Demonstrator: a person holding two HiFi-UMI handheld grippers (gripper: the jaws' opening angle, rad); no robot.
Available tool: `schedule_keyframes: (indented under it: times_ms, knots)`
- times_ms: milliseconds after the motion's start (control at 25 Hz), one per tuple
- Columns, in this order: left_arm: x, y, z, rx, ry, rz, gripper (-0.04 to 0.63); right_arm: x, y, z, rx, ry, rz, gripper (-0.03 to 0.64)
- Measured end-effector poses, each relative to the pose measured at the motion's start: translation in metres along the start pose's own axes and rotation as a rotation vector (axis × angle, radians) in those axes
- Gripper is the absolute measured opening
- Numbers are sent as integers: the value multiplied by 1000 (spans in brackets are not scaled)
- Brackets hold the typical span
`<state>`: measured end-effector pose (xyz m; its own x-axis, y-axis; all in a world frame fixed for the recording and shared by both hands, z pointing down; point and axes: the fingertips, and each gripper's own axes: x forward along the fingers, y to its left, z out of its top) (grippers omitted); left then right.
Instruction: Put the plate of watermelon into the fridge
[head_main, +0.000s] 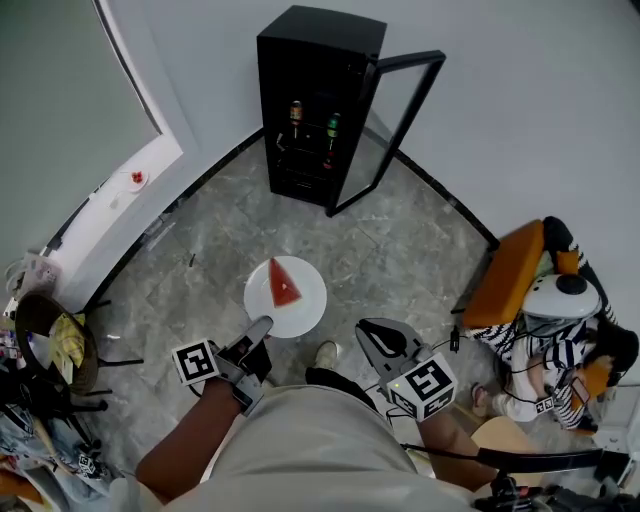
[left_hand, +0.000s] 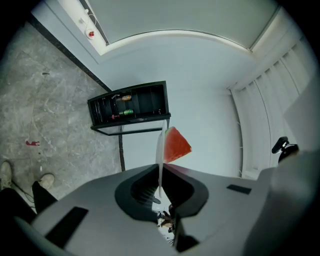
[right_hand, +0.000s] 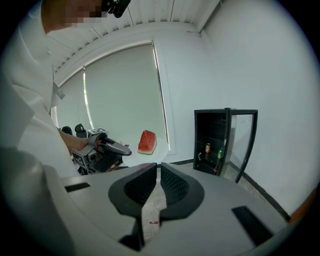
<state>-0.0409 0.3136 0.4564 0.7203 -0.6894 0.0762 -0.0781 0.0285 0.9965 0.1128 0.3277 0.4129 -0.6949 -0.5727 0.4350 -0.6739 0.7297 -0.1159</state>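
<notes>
A white plate (head_main: 312, 300) carries a red watermelon wedge (head_main: 283, 283) and hangs above the grey marble floor, in front of the person. My left gripper (head_main: 259, 329) is shut on the plate's near rim. In the left gripper view the plate (left_hand: 160, 150) shows edge-on between the jaws, with the wedge (left_hand: 175, 145) beyond them. The black fridge (head_main: 318, 95) stands against the far wall with its glass door (head_main: 392, 125) swung open and bottles on its shelves. My right gripper (head_main: 372, 336) is held off to the plate's right, shut and holding nothing; its view shows the wedge (right_hand: 146, 142) and the fridge (right_hand: 216, 145).
An orange chair (head_main: 510, 275) piled with plush toys stands at the right. A dark round stool (head_main: 50, 340) with clutter sits at the left, under a white window ledge (head_main: 130, 185). The person's shoe (head_main: 325, 352) shows below the plate.
</notes>
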Motion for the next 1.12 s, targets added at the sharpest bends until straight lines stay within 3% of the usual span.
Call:
schedule_keyframes:
  times_ms: [280, 520, 960, 1120]
  knots:
    - [83, 3, 16, 1, -36, -8, 23, 4, -75, 15, -39, -46, 43, 71]
    - [132, 8, 35, -19, -46, -1, 23, 18, -110, 26, -23, -65, 53, 71]
    - [227, 22, 146, -17, 4, -41, 23, 103, -179, 76, -6, -16, 17, 67]
    - [266, 29, 194, 18, 30, -35, 23, 149, -207, 108, -19, 19, 12, 41]
